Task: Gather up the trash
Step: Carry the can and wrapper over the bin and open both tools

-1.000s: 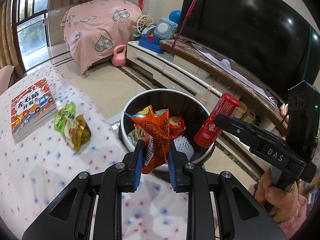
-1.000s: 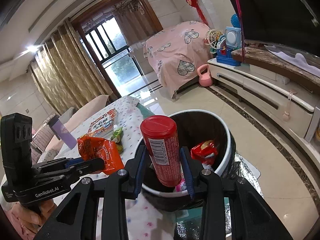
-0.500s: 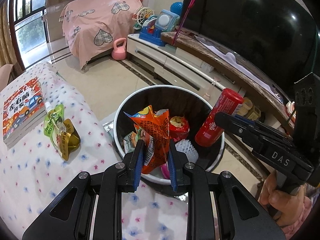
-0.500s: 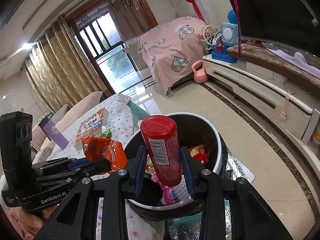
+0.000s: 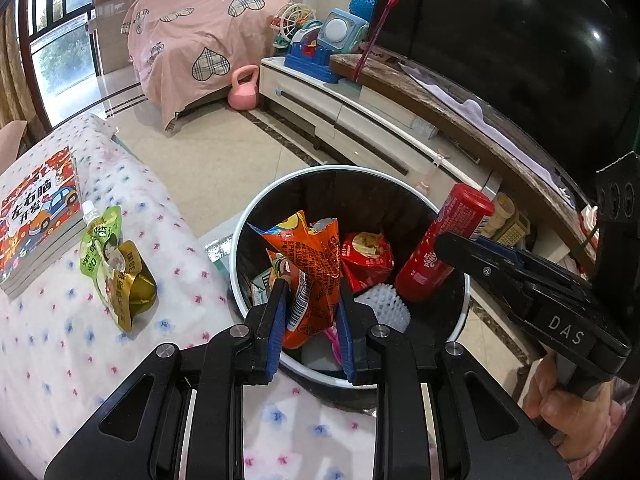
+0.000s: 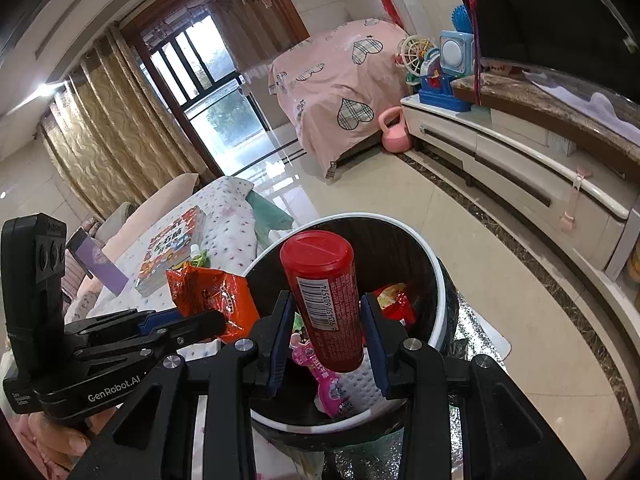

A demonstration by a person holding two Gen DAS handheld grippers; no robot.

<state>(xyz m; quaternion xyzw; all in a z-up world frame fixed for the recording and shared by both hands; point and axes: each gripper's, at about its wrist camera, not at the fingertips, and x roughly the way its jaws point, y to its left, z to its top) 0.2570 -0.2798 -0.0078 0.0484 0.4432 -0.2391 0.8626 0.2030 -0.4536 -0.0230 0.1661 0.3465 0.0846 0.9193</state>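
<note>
Left wrist view: the left gripper (image 5: 310, 312) has its fingers clamped narrowly on an orange snack bag (image 5: 312, 264), held over the open trash bin (image 5: 456, 224) beside the surface's edge. The right gripper (image 6: 326, 332) grips a red can (image 6: 324, 296) above the same bin.

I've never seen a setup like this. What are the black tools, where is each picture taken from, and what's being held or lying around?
No robot here: a person holds a pair of handheld tongs in each hand, with a fisheye camera on each looking along the fingers. One picture is from the left tongs, shut on an orange snack bag. The other is from the right tongs, shut on a red can. Each view also shows the other tool from the side. Both items hang over a bin already holding wrappers. On the dotted cloth beside it lie a book and a green pouch.
</note>
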